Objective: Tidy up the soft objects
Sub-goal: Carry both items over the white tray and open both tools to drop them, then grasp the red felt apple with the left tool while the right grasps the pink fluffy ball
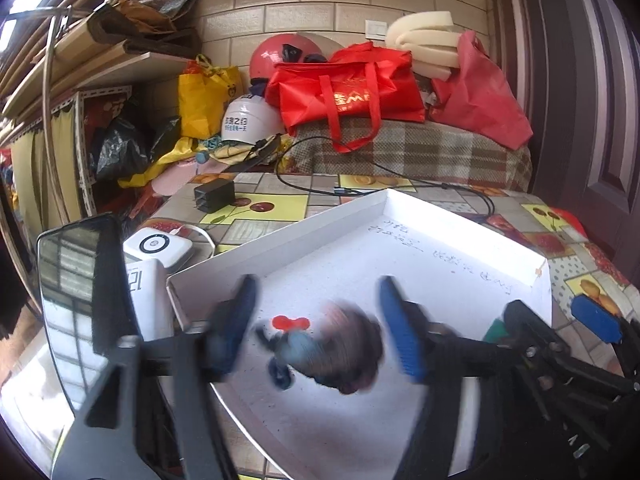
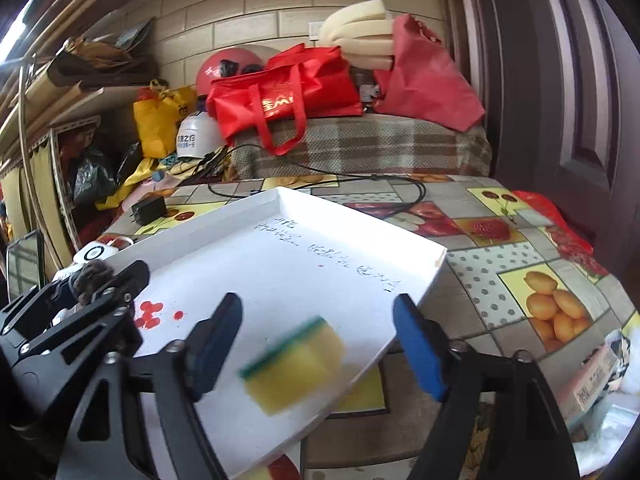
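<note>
- Cluttered storage corner, brick-pattern wall behind; fruit-print tabletop [image 2: 532, 268] carrying a shallow white tray [image 2: 288, 200] directly ahead of both tools.
- Left hand-held gripper [image 1: 318, 328]: jaws wide apart, pads clear of the dark plush toy [image 1: 332, 348] lying blurred between them on the tray floor. Not gripped at this moment.
- Right hand-held gripper [image 2: 318, 344]: jaws likewise wide, yellow sponge with green scouring face [image 2: 296, 364] lying between and slightly below the pads, near the tray's closer edge, also blurred and untouched by either pad.
- Red marks [image 2: 150, 314] on the tray floor, between the two tools, left of the right one; handwriting farther ahead toward the far rim.
- Beyond the tray: black charger block [image 1: 214, 196], black cable [image 1: 384, 188], white helmet [image 1: 250, 120], red bag [image 1: 348, 88] on a plaid-covered ledge.
- Step in hand, as judged: release of both soft items into the tray, apparently complete or nearly so.
- Advice for a clean release: jaws kept fully spread until each tool is drawn straight back along its own line, so that no pad drags the toy or sponge.
- Sponge close to the near rim: risk of nudging it over the edge on withdrawal; lift slightly before pulling back.
- Tools close side by side: retreat without crossing, to avoid a clash of linkages.
</note>
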The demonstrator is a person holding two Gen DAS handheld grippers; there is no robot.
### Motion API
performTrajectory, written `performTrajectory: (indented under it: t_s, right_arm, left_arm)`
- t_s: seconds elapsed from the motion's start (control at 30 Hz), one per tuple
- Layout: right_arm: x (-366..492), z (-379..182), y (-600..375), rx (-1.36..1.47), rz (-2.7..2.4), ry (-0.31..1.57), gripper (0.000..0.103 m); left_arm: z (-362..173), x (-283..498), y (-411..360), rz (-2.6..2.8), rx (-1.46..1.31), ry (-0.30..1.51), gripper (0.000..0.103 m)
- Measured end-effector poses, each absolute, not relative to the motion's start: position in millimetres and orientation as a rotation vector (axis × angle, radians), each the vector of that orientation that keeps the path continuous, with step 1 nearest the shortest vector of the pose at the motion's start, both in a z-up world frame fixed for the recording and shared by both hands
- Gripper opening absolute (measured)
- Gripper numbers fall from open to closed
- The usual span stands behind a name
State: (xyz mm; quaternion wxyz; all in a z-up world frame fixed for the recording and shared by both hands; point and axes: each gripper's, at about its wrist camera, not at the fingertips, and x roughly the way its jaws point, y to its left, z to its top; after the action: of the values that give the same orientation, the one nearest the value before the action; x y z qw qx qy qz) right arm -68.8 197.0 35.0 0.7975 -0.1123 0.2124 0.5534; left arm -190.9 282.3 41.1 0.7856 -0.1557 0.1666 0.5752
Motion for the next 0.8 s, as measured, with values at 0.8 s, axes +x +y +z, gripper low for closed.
performTrajectory:
  t_s: [0.8]
  right_arm:
    - [-52.5,45.8,37.3,-0.209,1.201,0.315,0.103]
  left_arm:
    - [48.0,-179.5,182.4,0.881,-0.209,0.281,0.103]
